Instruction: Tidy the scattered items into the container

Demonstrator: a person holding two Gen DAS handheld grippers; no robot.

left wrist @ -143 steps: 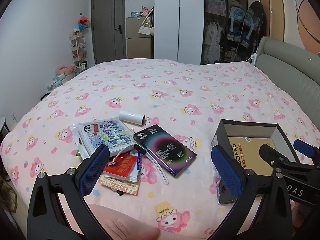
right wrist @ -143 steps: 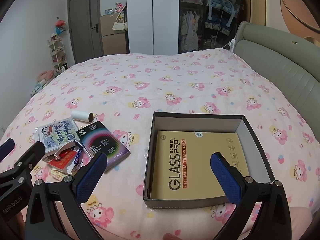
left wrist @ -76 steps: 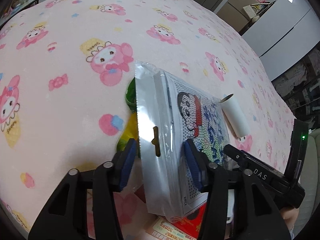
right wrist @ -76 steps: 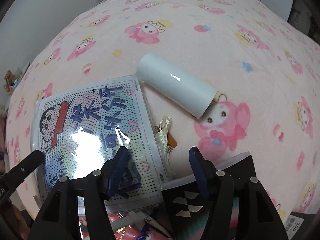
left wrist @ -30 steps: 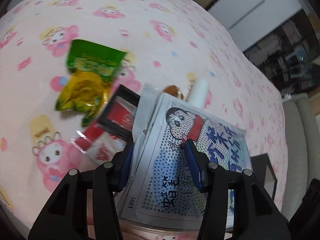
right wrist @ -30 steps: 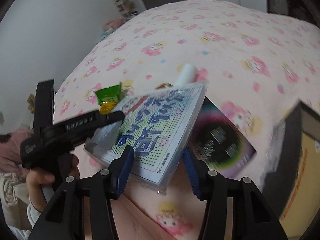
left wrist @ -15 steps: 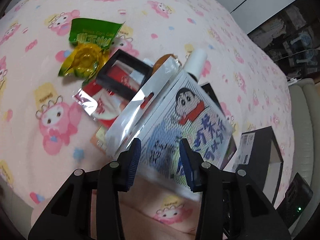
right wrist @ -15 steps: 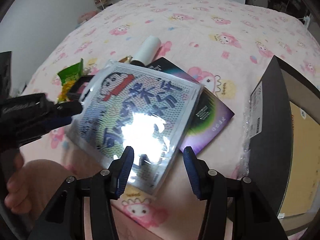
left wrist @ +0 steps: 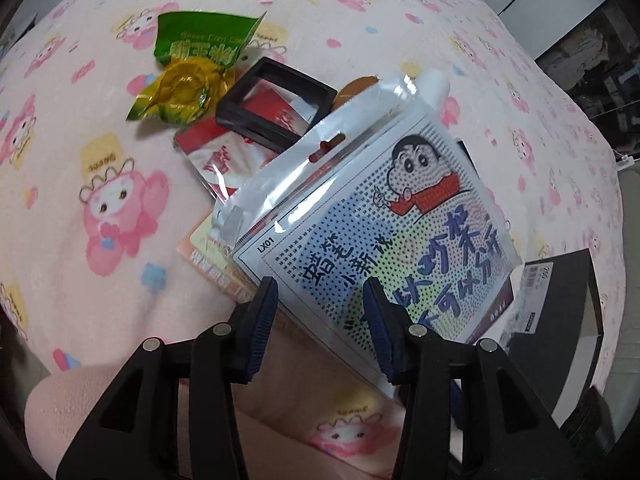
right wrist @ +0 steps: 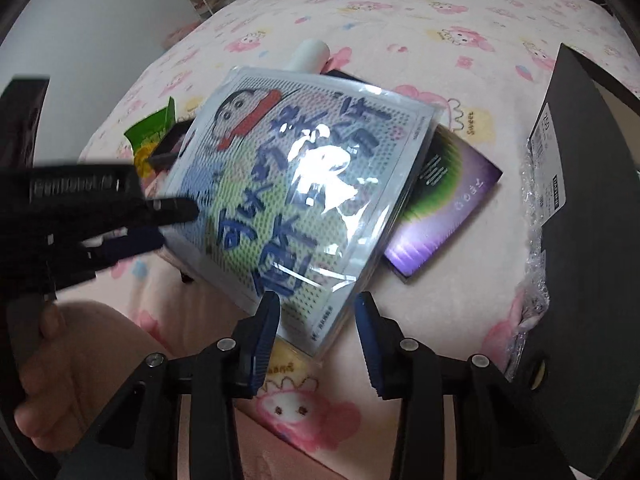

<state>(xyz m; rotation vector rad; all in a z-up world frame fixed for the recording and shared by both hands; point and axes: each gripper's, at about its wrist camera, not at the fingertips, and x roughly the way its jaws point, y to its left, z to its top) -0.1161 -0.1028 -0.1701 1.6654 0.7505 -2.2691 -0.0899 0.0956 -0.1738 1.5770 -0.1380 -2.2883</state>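
A cartoon-printed craft packet [left wrist: 384, 232] in a clear bag hangs tilted above the bed. My left gripper [left wrist: 320, 310] is shut on its left edge, and in the right wrist view that left gripper [right wrist: 168, 216] shows at the packet's side. My right gripper [right wrist: 318, 330] is shut on the near corner of the packet [right wrist: 304, 176]. The black container box [right wrist: 592, 200] stands just right of the packet, its inside hidden from here. On the bed lie a green snack bag [left wrist: 200, 44], a black frame [left wrist: 276, 100], a white roll [right wrist: 308, 54] and a dark purple box [right wrist: 444, 196].
A red-and-white sachet [left wrist: 216, 152] and a pink card [left wrist: 208, 256] lie under the packet's left end. Bubble wrap [right wrist: 536, 240] clings to the container's side. A hand [right wrist: 48, 360] grips the left tool. The pink patterned blanket [left wrist: 100, 208] spreads all around.
The packet has come up off the pile, uncovering the frame, sachet and snack bag. Both grippers have carried it to the right, closer to the black box.
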